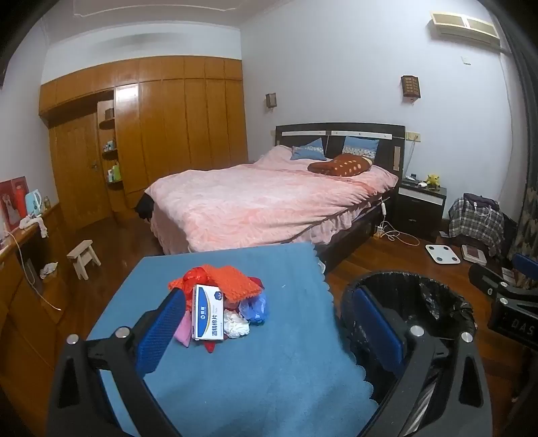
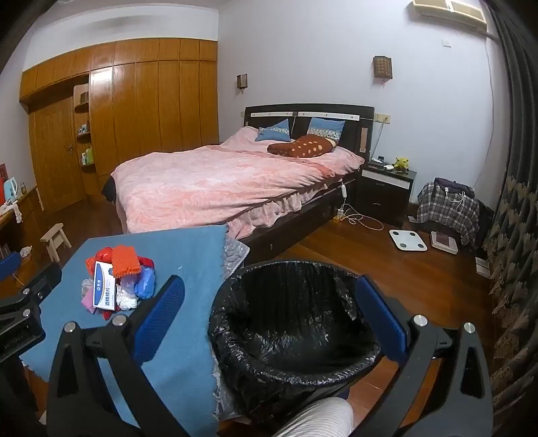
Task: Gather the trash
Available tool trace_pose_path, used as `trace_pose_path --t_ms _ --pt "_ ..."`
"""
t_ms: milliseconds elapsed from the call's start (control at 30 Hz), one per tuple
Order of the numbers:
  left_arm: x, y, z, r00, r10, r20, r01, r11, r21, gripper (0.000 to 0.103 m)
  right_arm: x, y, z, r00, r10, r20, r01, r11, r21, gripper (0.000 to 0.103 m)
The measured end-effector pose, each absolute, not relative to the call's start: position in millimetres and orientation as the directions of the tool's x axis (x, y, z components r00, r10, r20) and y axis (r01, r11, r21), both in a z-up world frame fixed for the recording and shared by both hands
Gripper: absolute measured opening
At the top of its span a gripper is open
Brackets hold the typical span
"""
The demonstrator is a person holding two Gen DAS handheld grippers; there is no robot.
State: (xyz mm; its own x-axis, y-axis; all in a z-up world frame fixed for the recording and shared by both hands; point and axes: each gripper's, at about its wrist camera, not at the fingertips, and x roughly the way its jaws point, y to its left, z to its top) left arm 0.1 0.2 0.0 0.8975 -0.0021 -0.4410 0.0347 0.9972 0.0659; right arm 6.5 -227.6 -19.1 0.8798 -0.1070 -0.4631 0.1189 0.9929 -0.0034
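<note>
With both grippers' jaws released, the left gripper [image 1: 269, 322] grasps the light, stiff box [image 1: 208, 312] by its edges.

A double bed [image 1: 269, 198] is covered with a pink quilt [image 2: 215, 181]; two blue pillows [image 1: 308, 149] are propped against the dark headboard [image 2: 309, 116], and a brown spotted cushion [image 1: 339, 164] is laid in front of them. A wooden wardrobe [image 1: 161, 127] is built along the far wall, with open corner shelves [image 1: 112, 151] holding bottles. A dark nightstand [image 2: 386, 188] is placed beside the bed, with a yellow plush toy [image 2: 401, 163] on top. A white cable [image 2: 359, 218] is trailed across the wooden floor [image 2: 386, 269]. A white bathroom scale [image 1: 442, 253] is laid flat on the floor, near a plaid bag [image 1: 475, 215]. A small wooden stool [image 1: 83, 257] is stood at the left. An air conditioner [image 1: 465, 25] is mounted high on the wall.
</note>
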Motion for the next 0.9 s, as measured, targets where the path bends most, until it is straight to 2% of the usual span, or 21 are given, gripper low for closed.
trace_pose_path --t_ms 900 --pt "-0.6 0.2 0.3 0.901 -0.004 -0.435 0.034 0.998 0.061 0.097 6.8 -226.7 -18.7 0.879 -0.108 -0.465 0.118 0.993 -0.007 0.099"
